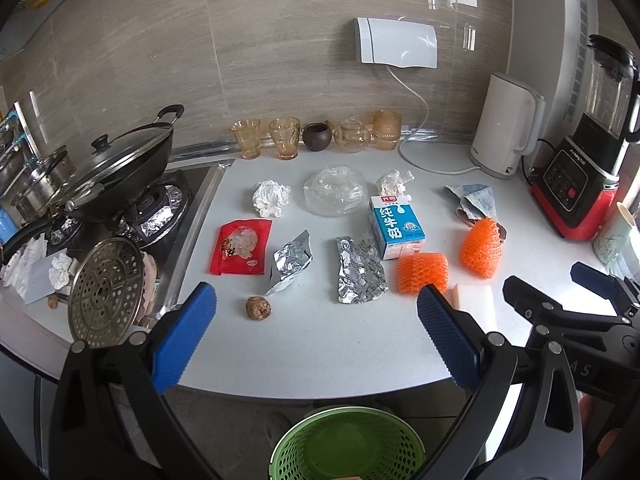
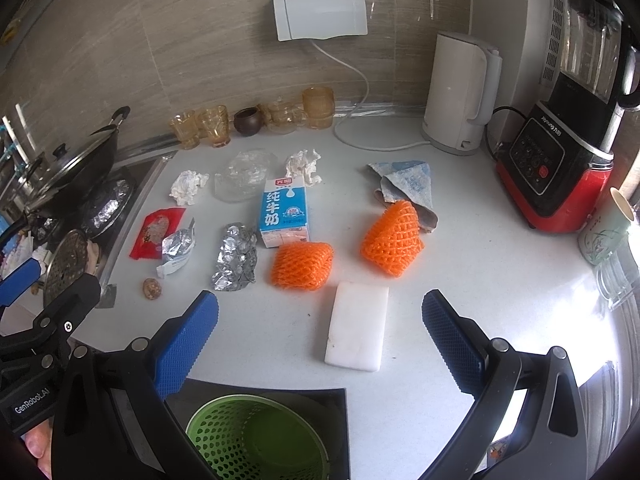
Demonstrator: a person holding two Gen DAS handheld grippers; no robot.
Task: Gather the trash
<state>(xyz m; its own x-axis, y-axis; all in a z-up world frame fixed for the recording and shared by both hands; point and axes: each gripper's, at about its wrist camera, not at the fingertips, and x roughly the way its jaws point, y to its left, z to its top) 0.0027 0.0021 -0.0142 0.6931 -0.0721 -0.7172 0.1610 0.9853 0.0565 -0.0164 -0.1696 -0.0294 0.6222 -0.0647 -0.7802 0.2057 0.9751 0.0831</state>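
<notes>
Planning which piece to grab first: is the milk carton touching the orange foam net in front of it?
Touching: in the right wrist view the net overlaps the milk carton at its bottom front edge, no counter between them.

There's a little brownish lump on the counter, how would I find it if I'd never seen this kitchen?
Start at the black wok on the stove, then come forward along the white counter past the red snack packet. Just in front of the crumpled silver foil pouch sits the brown lump. It is the only small, round, wrinkled brown thing among flat wrappers.
</notes>
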